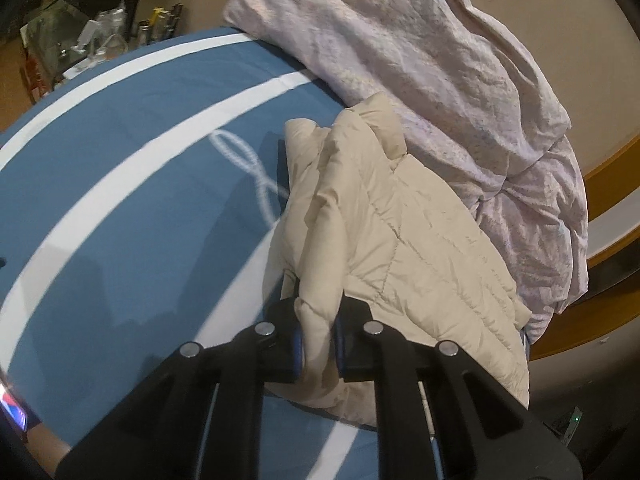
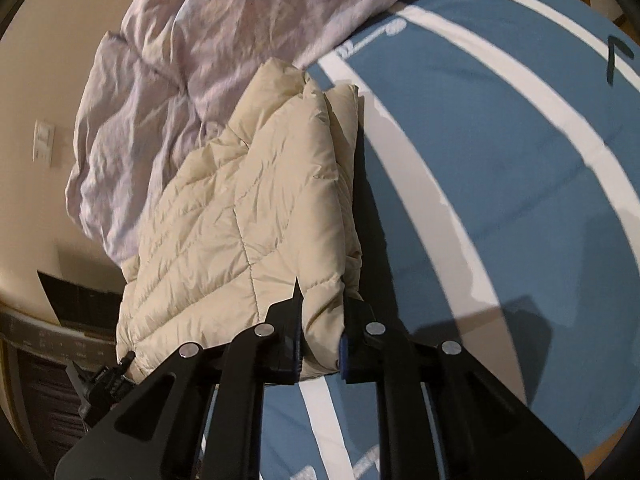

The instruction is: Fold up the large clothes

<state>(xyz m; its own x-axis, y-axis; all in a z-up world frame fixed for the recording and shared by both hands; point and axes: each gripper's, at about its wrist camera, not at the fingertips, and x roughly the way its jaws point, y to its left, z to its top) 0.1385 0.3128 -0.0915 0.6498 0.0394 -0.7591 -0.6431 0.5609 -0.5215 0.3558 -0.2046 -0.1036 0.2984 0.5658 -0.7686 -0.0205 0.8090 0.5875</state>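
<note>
A cream quilted puffer jacket (image 1: 400, 232) lies folded into a thick bundle on a blue bedsheet with white stripes (image 1: 132, 200). My left gripper (image 1: 318, 344) is shut on a fold at one end of the bundle. In the right wrist view the same jacket (image 2: 248, 216) lies lengthwise, and my right gripper (image 2: 320, 344) is shut on the fold at its other end. A black cord toggle (image 2: 120, 364) hangs at the jacket's hem.
A crumpled pale pink quilt (image 1: 440, 64) is heaped along the bed's side, touching the jacket; it also shows in the right wrist view (image 2: 192, 48). Bottles and clutter (image 1: 104, 36) stand beyond the bed's far end. A wall switch (image 2: 43, 142) is on the beige wall.
</note>
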